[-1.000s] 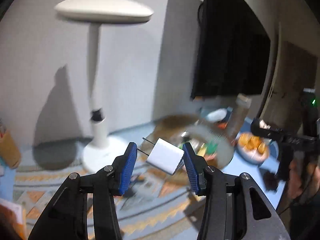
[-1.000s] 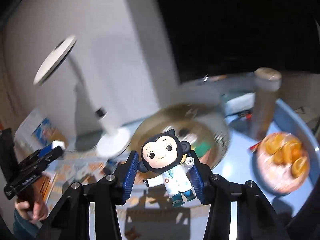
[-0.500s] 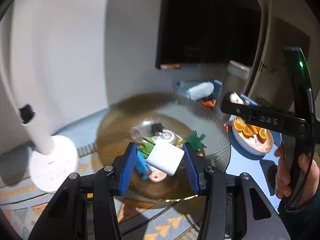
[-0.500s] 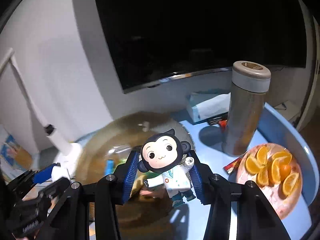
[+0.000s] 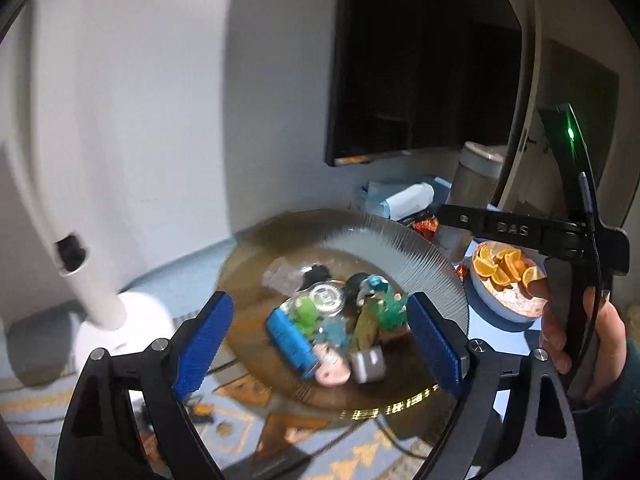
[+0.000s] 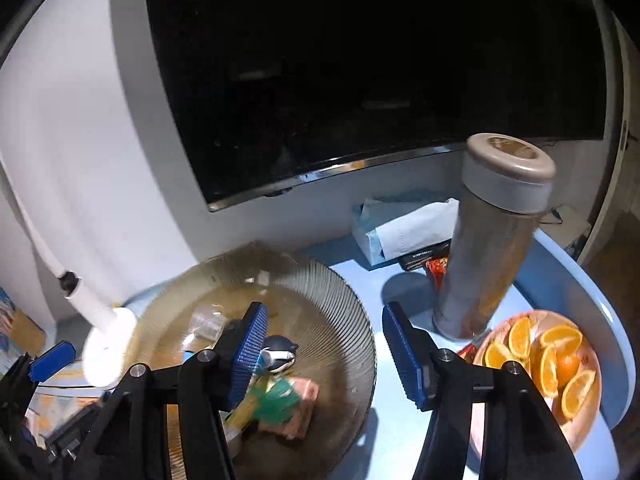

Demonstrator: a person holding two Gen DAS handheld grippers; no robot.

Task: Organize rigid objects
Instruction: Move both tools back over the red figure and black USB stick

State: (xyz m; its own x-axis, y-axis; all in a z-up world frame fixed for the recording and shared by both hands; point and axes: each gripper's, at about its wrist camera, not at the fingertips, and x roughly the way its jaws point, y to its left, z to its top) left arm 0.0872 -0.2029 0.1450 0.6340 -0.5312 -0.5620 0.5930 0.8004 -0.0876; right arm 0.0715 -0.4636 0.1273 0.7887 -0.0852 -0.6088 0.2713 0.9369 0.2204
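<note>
Two grippers are in my views, and both hang over the ribbed glass bowl [image 5: 420,248] in the lower middle of each frame. The left gripper [image 5: 320,344] is released: its jaws are opening wide and grasp nothing. Below them, in the bowl, lies the white charger cube [image 5: 370,366], blurred, near the front rim; I cannot tell which way its prongs point. Beside it I see a blue cylinder [image 5: 290,338] with its long axis running from upper left to lower right, a pink piece [image 5: 332,372], green plastic figures [image 5: 390,312] and a round clear lid [image 5: 324,300].

The right gripper [image 6: 324,354] is also released, its jaws opening with only the blue table [image 6: 400,432] between them. The monkey figurine [image 6: 280,350] lies in the bowl [image 6: 344,304], just behind the left blue pad, and its pose is blurred.

At the right of the right wrist view, a plate [image 6: 492,440] holds orange wedges [image 6: 548,360]. A steel bottle [image 6: 488,240] stands upright behind it, and a tissue pack [image 6: 404,232] lies further back.
</note>
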